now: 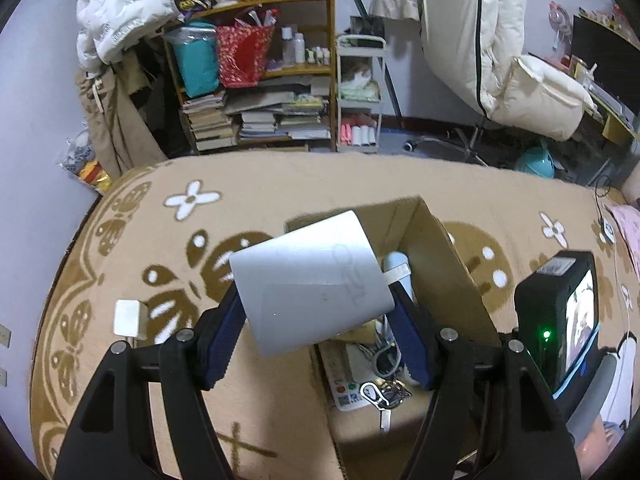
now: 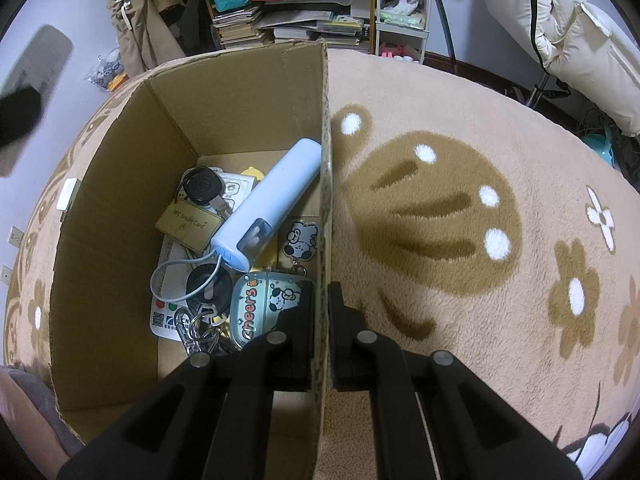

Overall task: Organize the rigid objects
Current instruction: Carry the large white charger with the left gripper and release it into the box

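Black fingers of the left gripper [image 1: 316, 332] clamped on a flat white box [image 1: 312, 284], tilted, held above the open cardboard box [image 1: 440, 264] and hiding much of its inside; faint drawing on the white face, too dim to read. Right gripper [image 2: 321, 336] pinched shut on the cardboard wall [image 2: 325, 168], one finger inside, one outside. Visible within from the right wrist view: pale blue cylinder [image 2: 268, 204] leaning on the wall, NFC smart card [image 2: 188, 220], black key fob [image 2: 203, 189], "cheers" case [image 2: 264, 308] partly behind a finger, keyring and carabiner [image 2: 192, 332] tangled, hard to separate. Small white block [image 1: 129, 318] alone on the brown patterned blanket [image 1: 120, 248]. Bottom corners cut off by the lens
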The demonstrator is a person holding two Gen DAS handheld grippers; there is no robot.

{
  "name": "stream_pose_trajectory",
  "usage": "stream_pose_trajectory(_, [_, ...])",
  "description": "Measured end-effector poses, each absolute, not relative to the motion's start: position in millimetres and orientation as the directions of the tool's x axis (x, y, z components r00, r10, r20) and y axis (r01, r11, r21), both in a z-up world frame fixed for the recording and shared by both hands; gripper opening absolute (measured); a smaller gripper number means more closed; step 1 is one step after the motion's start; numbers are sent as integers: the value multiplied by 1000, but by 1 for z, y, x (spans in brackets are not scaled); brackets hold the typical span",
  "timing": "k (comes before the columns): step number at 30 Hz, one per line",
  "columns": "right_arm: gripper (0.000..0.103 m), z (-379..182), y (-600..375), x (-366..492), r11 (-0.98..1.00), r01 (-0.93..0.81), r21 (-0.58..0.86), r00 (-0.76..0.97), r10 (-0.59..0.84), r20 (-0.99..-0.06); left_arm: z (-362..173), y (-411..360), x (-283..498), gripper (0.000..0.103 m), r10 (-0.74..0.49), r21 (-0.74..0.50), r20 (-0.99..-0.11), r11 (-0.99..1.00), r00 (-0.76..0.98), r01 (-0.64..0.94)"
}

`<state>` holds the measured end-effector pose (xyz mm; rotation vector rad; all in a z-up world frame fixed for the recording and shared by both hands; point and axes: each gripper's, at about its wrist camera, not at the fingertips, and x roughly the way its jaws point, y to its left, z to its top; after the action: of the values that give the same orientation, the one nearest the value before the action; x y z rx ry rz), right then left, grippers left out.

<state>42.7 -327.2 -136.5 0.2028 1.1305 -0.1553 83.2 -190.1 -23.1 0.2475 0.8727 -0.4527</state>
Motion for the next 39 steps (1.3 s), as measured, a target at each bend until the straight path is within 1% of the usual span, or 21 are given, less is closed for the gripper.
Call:
stream_pose_trajectory(10, [7, -138, -330, 42, 970, 228, 86, 417, -17, -909, -46, -212, 79, 69, -293, 29, -814, 842, 502, 538])
stream_pose_trajectory(17, [8, -139, -330, 42, 970, 228, 87, 417, -17, -909, -62, -211, 87, 68, -278, 12, -841, 848, 465, 529])
stream_pose_trajectory(22, [8, -139, -329, 42, 969, 229, 90, 417, -15, -909, -61, -214, 84, 67, -283, 35, -828, 835, 483, 550])
stream_pose_trajectory(25, [8, -139, -329, 42, 969, 229, 89, 418, -15, -908, -66, -218, 85, 61, -292, 15, -841, 830, 456, 558])
stream_pose_trajectory(30, [8, -139, -329, 42, 969, 229, 90, 418, -15, -908, -72, -221, 84, 60, -291, 0, -856, 827, 428, 562])
stream_pose_trajectory(31, [8, -139, -329, 42, 969, 229, 91, 418, -14, -908, -71, -221, 83, 57, -288, 10, -851, 828, 440, 561])
stream_pose_trajectory(33, [8, -140, -329, 42, 970, 227, 91, 418, -13, -908, -62, -220, 81, 57, -280, 50, -825, 830, 491, 556])
stream_pose_trajectory(37, [8, -140, -327, 41, 969, 231, 88, 418, -17, -908, -51, -212, 85, 59, -290, 36, -814, 840, 503, 542])
stream_pose_trajectory(39, [7, -141, -326, 41, 969, 230, 89, 417, -16, -909, -51, -206, 91, 70, -271, 46, -817, 850, 509, 525])
